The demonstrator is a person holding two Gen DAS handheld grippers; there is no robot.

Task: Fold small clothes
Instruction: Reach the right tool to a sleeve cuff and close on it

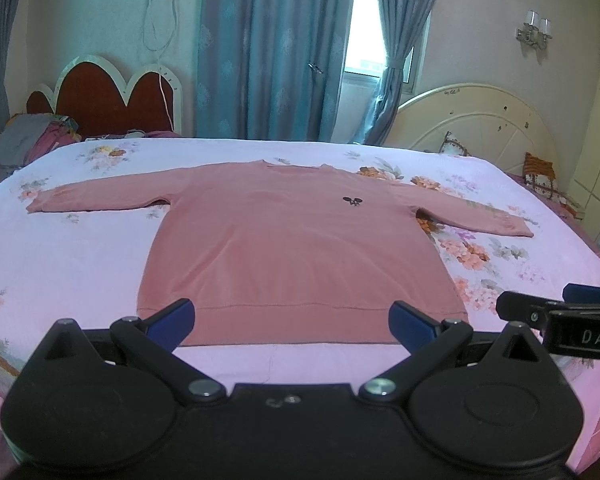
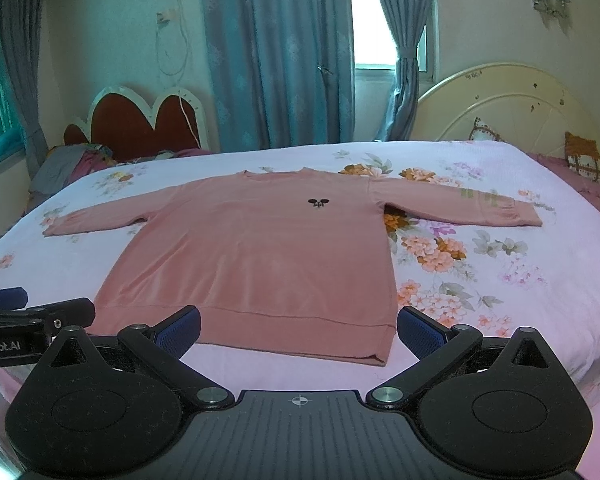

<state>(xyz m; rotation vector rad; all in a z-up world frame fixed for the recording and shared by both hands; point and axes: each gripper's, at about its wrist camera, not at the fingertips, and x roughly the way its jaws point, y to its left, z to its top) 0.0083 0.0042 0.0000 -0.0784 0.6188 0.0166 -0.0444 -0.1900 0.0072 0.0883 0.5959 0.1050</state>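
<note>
A pink long-sleeved sweater [image 1: 288, 240] [image 2: 260, 252] lies flat and face up on the floral bed sheet [image 1: 80, 260], both sleeves spread out, a small dark emblem [image 1: 353, 201] on its chest. My left gripper [image 1: 294, 320] hovers open just before the hem, blue pads wide apart, nothing held. My right gripper [image 2: 300, 330] is likewise open in front of the hem, toward the sweater's right corner. Each gripper shows at the edge of the other's view: the right gripper [image 1: 564, 312] and the left gripper [image 2: 32, 316].
The bed sheet [image 2: 500, 280] stretches wide around the sweater. A pile of clothes [image 1: 28, 144] sits at the far left by a red headboard [image 1: 112, 100]. A cream headboard [image 1: 480, 124] with pillows stands at the right. Curtains [image 1: 276, 48] hang behind.
</note>
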